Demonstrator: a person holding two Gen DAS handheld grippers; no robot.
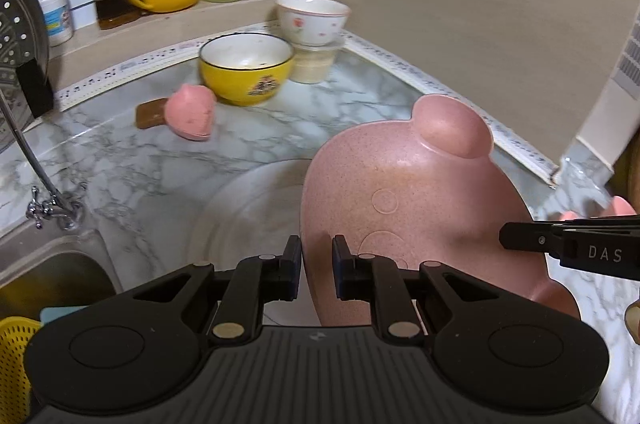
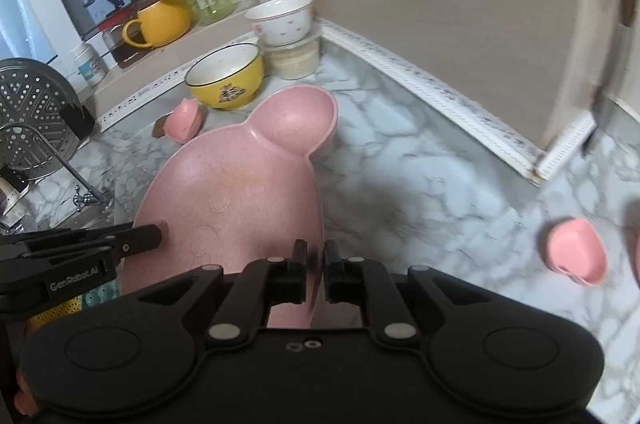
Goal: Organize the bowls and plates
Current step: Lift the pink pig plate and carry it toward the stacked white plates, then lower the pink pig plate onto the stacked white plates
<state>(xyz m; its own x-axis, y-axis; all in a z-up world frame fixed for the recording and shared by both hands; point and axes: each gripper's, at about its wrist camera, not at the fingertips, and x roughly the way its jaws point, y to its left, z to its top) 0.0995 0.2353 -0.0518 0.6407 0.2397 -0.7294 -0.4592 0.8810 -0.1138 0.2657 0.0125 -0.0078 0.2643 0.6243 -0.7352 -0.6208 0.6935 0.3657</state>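
Left wrist view: the left gripper (image 1: pixel 316 272) is straddling the left rim of the pink bear-shaped plate (image 1: pixel 404 200), fingers set apart, one on each side of the rim; whether the pads are touching it cannot be told. The plate is filling the lower right of the frame, tilted, one round ear pointing to the upper right. A clear plate (image 1: pixel 248 208) is lying on the marble counter (image 1: pixel 132 160) just left of it, partly under it.

Right wrist view: the right gripper (image 2: pixel 315 274) is clamping the plate's near right rim, fingers drawn close with the edge pinched between them. The plate is occupying the centre of the frame.

Upper centre of both views: a yellow bowl (image 1: pixel 246 68) is sitting near the counter's back edge, with a white flowered bowl (image 1: pixel 313 20) stacked on a clear container (image 1: pixel 316 62) just right of it. A small pink dish (image 1: pixel 190 112) is lying just in front of the yellow bowl. Another pink dish (image 2: pixel 576 250) is sitting at the right edge of the right view.
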